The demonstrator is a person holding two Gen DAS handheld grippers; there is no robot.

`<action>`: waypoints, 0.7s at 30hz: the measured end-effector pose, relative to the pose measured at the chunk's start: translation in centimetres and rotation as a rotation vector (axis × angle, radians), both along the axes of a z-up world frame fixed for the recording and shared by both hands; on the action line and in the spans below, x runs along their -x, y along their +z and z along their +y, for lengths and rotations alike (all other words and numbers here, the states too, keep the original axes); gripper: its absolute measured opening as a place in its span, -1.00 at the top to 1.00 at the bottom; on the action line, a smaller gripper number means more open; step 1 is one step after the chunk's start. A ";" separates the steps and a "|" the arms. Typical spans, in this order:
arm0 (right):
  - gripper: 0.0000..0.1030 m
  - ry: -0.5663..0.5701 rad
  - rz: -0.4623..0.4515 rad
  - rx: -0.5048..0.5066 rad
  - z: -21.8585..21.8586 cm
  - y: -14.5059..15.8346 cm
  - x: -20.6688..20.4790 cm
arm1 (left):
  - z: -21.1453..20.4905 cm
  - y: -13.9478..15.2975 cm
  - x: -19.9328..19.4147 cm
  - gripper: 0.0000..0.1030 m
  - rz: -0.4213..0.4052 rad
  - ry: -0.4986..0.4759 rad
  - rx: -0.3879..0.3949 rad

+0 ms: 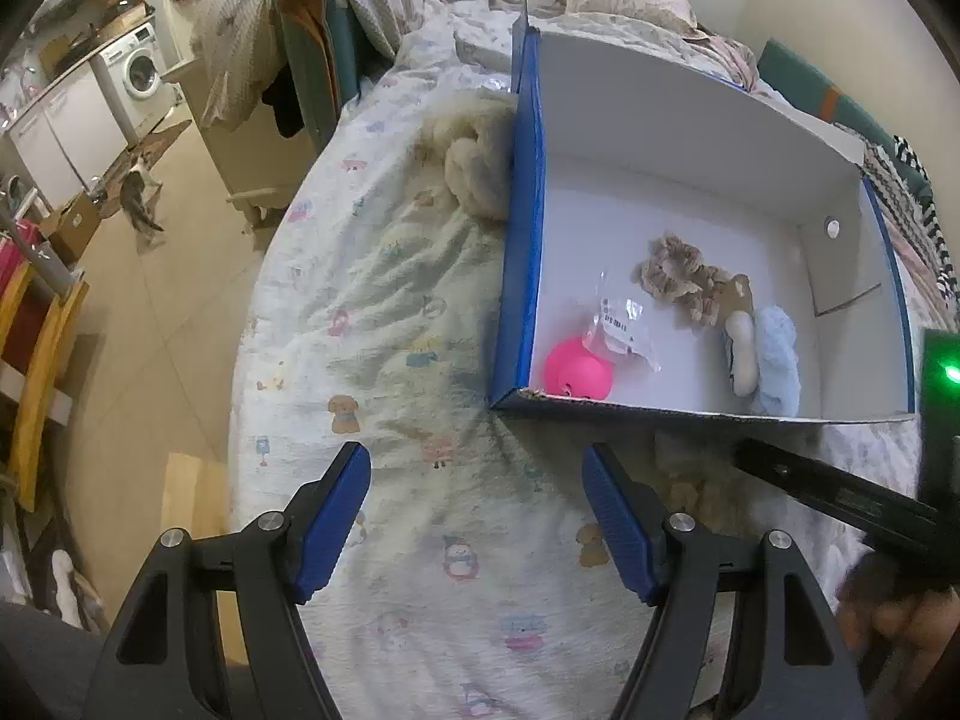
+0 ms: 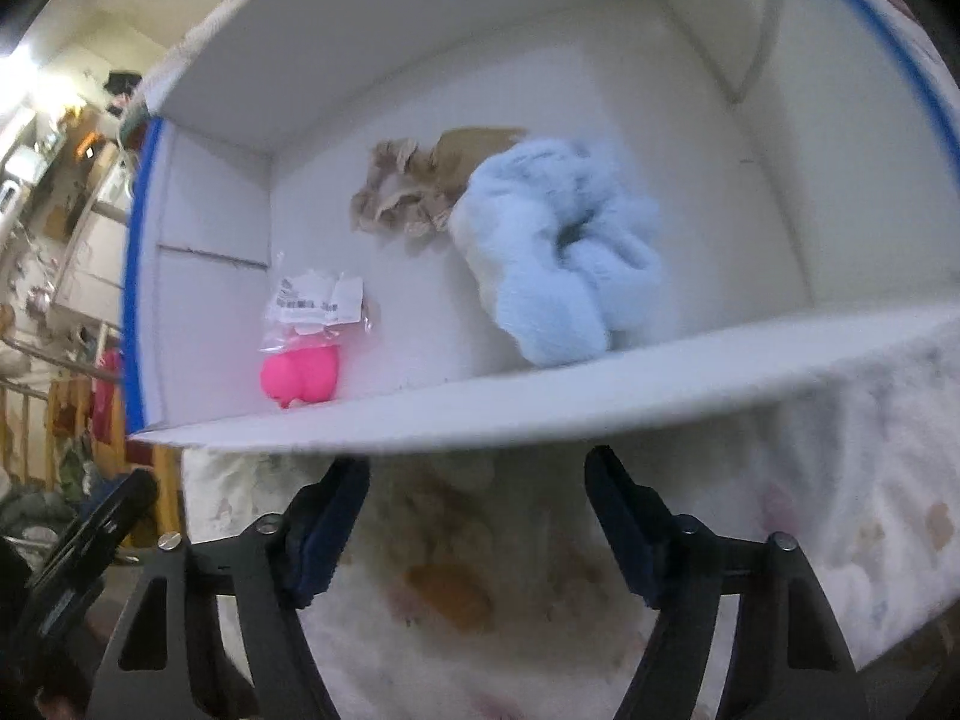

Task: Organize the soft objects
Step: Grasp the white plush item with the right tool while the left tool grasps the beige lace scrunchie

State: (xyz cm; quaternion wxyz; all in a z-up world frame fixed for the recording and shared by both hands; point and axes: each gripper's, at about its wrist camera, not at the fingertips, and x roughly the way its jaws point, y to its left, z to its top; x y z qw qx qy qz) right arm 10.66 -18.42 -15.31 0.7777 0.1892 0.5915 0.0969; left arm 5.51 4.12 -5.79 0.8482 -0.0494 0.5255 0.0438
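1. The white box with blue outer walls (image 1: 521,192) fills the upper right of the left wrist view and already holds four soft things: a pink ball (image 1: 577,373) at lower centre with a small clear packet (image 1: 624,330) lying on it, a beige scrunchie (image 1: 681,276) mid-frame, and a pale blue fluffy scrunchie (image 1: 777,360) touching a white piece beside it
2. Outside the box, a cream fluffy piece (image 1: 474,174) lies on the patterned bedsheet (image 1: 384,312), pressed against the blue wall at upper centre; this looks like the item left to sort
3. The left gripper (image 1: 477,510) sits at the bottom of its frame, jaws spread wide, holding nothing
4. The right gripper (image 2: 477,510), low in its own blurred view just below the box's near wall (image 2: 480,414), is also wide open and empty
5. Judged from this, most of the job seems done, with at least one pick remaining
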 end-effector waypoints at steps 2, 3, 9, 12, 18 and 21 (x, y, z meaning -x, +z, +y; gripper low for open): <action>-0.42 0.021 0.019 0.025 1.1 -1.0 -0.8 | 0.2 -0.2 0.1 -0.37 0.002 0.000 -0.006; -0.40 0.027 0.033 0.035 1.5 -1.5 -1.1 | 0.3 -0.3 0.1 -0.37 0.002 -0.001 -0.009; 0.49 0.024 0.060 0.032 2.0 -3.1 -1.4 | 0.6 -1.2 0.2 -0.37 0.026 -0.005 -0.005; 0.54 0.040 0.019 0.036 2.2 -2.2 -1.0 | 0.2 -1.5 0.1 -0.37 0.034 -0.017 -0.009; 0.54 0.016 -0.035 0.007 0.7 -0.1 0.8 | -1.5 -2.2 -0.2 -0.37 0.046 -0.074 0.008; 0.54 -0.014 -0.046 0.016 -0.9 0.8 2.4 | -3.0 -2.6 -0.5 -0.37 0.055 -0.120 0.026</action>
